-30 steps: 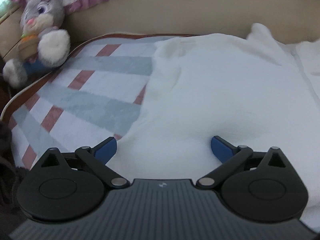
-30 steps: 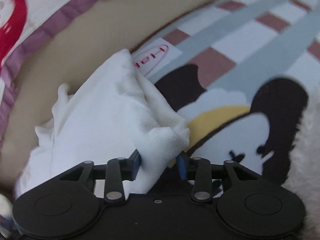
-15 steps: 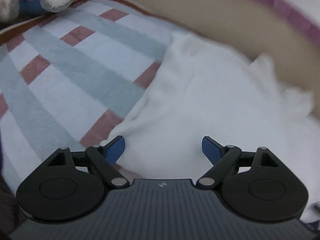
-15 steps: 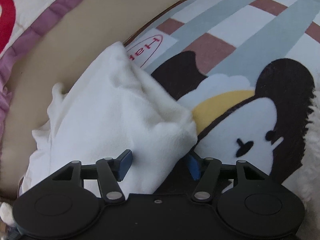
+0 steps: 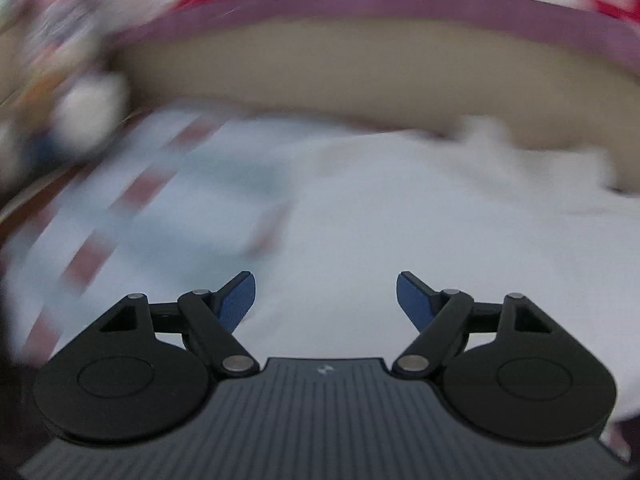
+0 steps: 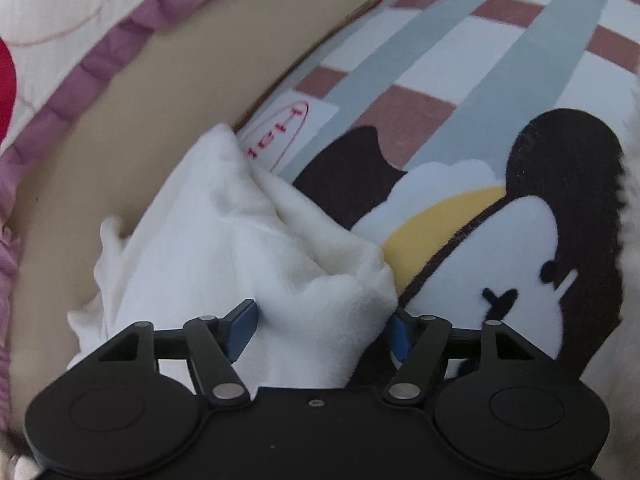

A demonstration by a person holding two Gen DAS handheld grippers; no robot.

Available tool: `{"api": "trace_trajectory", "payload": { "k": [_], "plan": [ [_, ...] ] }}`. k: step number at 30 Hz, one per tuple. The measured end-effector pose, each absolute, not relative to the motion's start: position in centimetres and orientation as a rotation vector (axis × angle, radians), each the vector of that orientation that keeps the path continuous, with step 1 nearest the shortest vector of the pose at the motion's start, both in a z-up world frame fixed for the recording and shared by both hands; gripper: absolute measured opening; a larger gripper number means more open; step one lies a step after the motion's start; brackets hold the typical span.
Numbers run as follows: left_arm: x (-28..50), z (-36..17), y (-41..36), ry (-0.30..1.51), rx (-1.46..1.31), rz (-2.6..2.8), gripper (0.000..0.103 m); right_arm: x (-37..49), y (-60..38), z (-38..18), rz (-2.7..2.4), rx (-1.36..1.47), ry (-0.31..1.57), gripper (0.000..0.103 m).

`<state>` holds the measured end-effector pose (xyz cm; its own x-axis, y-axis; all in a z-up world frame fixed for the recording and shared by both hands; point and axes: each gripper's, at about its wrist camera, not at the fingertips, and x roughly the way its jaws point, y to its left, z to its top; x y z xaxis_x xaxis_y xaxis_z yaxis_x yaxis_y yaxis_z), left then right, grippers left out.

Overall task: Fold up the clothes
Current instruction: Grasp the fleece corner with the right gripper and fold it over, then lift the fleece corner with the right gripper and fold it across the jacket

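Note:
A white fleece garment [image 5: 420, 220] lies spread on a checked blanket [image 5: 180, 184] in the blurred left wrist view. My left gripper [image 5: 323, 284] hovers over it with its jaws closing; nothing is pressed between the blue pads. In the right wrist view a bunched corner of the same white garment [image 6: 248, 240] rests on the blanket [image 6: 460, 60]. My right gripper [image 6: 322, 312] straddles that corner and its jaws are opening. The cloth sits loose between the pads.
A cartoon face print [image 6: 500, 240] covers the blanket to the right of the corner. A beige cushion edge [image 6: 140, 100] and a pink-trimmed quilt [image 6: 80, 8] rise behind. A blurred plush toy [image 5: 88, 108] sits at the far left.
My left gripper has lifted and tilted up off the garment, its jaws narrowing. My right gripper's jaws have spread wider, letting go of the white corner, which stays in place.

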<state>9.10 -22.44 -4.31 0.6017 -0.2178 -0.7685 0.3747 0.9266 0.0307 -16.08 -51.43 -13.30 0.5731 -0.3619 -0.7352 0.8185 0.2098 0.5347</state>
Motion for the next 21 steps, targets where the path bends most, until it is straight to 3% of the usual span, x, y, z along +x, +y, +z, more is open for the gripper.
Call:
{"api": "trace_trajectory", "payload": {
  "k": [6, 10, 13, 15, 17, 18, 20, 21],
  "plan": [
    [7.1, -7.9, -31.3, 0.985, 0.342, -0.628, 0.075, -15.5, -50.8, -13.9, -0.796, 1.029, 0.499, 0.079],
    [6.8, -11.1, -29.0, 1.044, 0.214, -0.625, 0.077, -15.2, -50.4, -14.3, -0.766, 1.007, 0.458, 0.093],
    [7.8, -10.7, -28.3, 1.103, 0.125, -0.593, 0.076, -13.8, -48.8, -14.3, -0.746, 0.884, 0.482, 0.094],
    [7.7, -10.7, -28.4, 1.105, 0.127, -0.588, 0.076, -13.2, -48.4, -14.4, -0.691, 0.882, 0.467, 0.081],
    [7.1, -10.8, -28.4, 1.071, 0.146, -0.606, 0.077, -12.9, -48.4, -14.3, -0.658, 0.878, 0.447, 0.049],
    [6.9, -10.9, -28.2, 1.056, 0.148, -0.618, 0.077, -13.0, -48.7, -14.2, -0.651, 0.873, 0.441, 0.040],
    [6.8, -10.8, -28.0, 1.057, 0.132, -0.626, 0.077, -13.5, -49.3, -13.4, -0.622, 0.867, 0.408, 0.028],
    [7.0, -10.7, -27.9, 1.070, 0.122, -0.622, 0.077, -13.6, -49.2, -12.6, -0.598, 0.847, 0.384, 0.027]
  ]
}}
